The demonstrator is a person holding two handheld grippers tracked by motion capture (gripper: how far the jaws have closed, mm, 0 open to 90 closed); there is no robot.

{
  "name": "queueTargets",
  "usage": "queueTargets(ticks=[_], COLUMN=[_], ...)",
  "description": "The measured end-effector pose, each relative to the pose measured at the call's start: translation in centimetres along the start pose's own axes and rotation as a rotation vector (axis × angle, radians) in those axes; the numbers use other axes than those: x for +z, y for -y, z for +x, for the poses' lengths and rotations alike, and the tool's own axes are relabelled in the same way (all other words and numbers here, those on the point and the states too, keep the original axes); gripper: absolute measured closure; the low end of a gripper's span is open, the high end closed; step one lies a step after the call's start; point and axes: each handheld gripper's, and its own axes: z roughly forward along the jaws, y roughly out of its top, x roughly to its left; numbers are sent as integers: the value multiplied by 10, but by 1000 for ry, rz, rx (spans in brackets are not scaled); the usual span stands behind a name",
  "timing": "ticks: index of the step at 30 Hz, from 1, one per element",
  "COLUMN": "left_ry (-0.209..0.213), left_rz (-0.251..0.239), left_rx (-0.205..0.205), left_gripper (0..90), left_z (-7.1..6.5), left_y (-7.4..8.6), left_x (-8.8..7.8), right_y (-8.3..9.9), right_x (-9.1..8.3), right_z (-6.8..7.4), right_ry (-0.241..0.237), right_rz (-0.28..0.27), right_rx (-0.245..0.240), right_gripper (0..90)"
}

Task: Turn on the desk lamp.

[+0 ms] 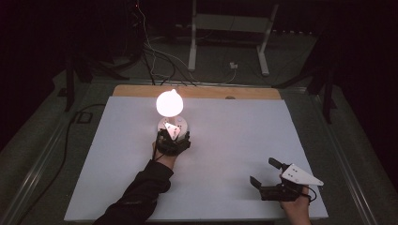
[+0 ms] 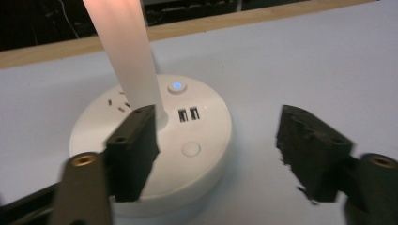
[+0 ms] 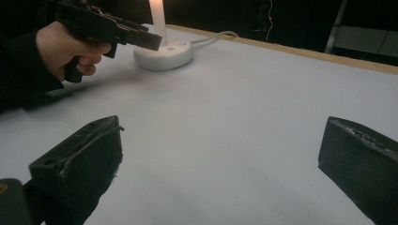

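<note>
over the round lamp base [image 2: 187, 140], the left hand-held gripper [image 2: 220, 150] gapes beside its upright stem [image 2: 126, 51].

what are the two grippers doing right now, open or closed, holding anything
Left gripper: open, holding nothing, fingers over the lit lamp's round white base.
Right gripper: open, holding nothing, above the bare white table.

A lit lamp [image 1: 169, 104] glows beside the left hand-held gripper [image 1: 172, 136].
</note>
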Motion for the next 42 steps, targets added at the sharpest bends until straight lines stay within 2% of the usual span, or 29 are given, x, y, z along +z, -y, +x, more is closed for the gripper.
queueTargets(ticks=[2,3,4,9,17,21,29,36,42], left_ry=[27,23,37,84,231,309,419,477,486], left_rz=[18,14,13,13,30,32,52,47,50], left_rx=[-3,-5,-1,-8,0,23,64,106,126], left_gripper=[201,163,158,22,3,3,3,3,3], left_z=[-1,-2,-2,-3,-1,2,16,27,38], left_y=[0,0,-1,-6,-11,-15,-13,-6,2], left_x=[-1,-2,-3,-10,-28,-38,-58,-73,-84], right_y=[0,0,0,0,0,1,0,1,1], right_x=[0,0,0,0,1,1,2,2,2], right_z=[0,0,0,0,-1,0,0,1,0], right_ry=[-1,-2,-3,-4,-1,-3,-2,1,-1], right_rz=[4,3,2,2,1,3,5,9,12], right_rx=[0,-1,0,0,4,2,2,2,4], right_gripper=[0,0,0,0,0,0,0,0,0])
